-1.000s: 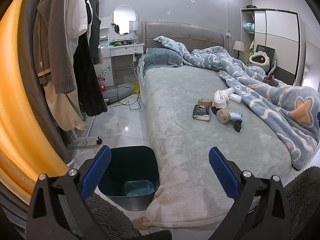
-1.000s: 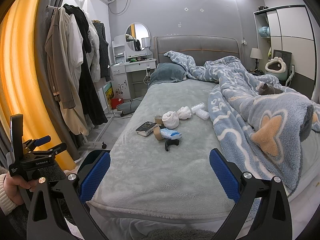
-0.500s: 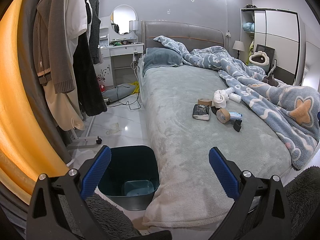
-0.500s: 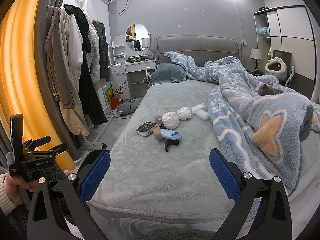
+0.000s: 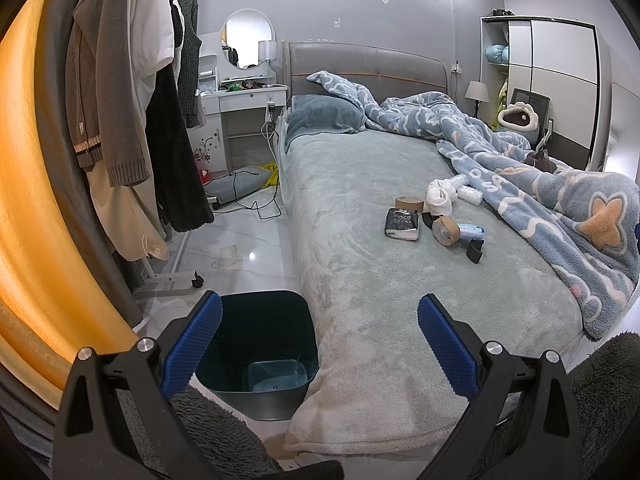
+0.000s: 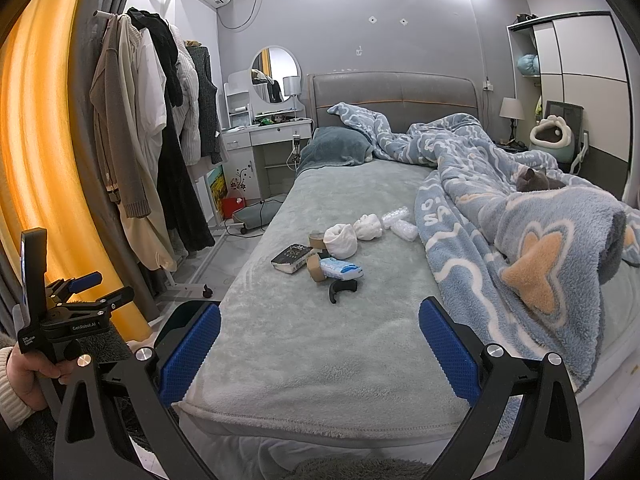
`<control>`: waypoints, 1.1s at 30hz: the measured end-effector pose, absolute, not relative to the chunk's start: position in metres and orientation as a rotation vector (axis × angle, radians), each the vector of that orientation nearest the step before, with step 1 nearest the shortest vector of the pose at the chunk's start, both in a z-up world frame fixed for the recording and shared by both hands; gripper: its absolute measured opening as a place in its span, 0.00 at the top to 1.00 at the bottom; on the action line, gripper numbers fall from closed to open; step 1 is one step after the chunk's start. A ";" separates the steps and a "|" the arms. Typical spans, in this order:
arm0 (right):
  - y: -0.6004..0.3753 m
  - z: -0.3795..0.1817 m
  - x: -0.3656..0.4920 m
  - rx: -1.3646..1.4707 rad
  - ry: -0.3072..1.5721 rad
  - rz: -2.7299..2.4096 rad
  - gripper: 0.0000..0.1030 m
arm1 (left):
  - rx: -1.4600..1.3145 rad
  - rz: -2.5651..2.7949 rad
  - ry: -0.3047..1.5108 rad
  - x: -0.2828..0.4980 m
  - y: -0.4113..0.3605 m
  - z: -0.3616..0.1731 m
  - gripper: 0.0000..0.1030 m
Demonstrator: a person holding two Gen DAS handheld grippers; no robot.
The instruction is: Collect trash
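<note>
Left wrist view: the left gripper (image 5: 320, 344) hangs at the foot of the bed (image 5: 384, 248) with its blue pads spread wide and nothing between them, framed exactly as it was half a second and a full second earlier. At lower centre of the frame, a dark teal bin (image 5: 260, 360) stands on the floor against the near left corner of the bed. The trash lies in a loose cluster at right of centre, on the grey blanket: a black-and-white packet (image 5: 402, 223), a brown tape roll (image 5: 446, 230) on edge, a second tape roll (image 5: 409, 202) lying flat behind it, a blue-and-white wrapper (image 5: 471, 231), a small black curved piece (image 5: 475, 251), wadded white material (image 5: 439, 197) and a bubble-wrap bundle (image 5: 468, 193). None of these has shifted between frames. Right wrist view: the right gripper (image 6: 320, 352) is likewise open and empty, above the near edge of the bed, with the same cluster at centre frame well beyond its pads. At lower left, the person's hand (image 6: 28, 376) grips the handle of the left gripper, unchanged in position. A grey cat (image 6: 536, 181) rests among the folds of the blue patterned duvet (image 6: 520, 240) at right.
</note>
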State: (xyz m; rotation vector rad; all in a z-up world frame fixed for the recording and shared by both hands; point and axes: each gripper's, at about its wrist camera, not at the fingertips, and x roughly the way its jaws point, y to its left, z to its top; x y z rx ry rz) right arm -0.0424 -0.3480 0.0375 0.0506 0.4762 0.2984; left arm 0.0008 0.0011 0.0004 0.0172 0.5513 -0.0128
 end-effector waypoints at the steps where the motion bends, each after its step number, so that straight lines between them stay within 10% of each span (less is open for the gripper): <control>1: -0.348 0.037 -0.042 0.050 0.476 0.298 0.03 | 0.017 -0.013 0.551 0.001 0.001 0.000 0.03; 33: -0.352 0.040 -0.042 0.072 0.474 0.301 0.03 | 0.009 -0.015 0.561 -0.003 -0.004 -0.007 0.03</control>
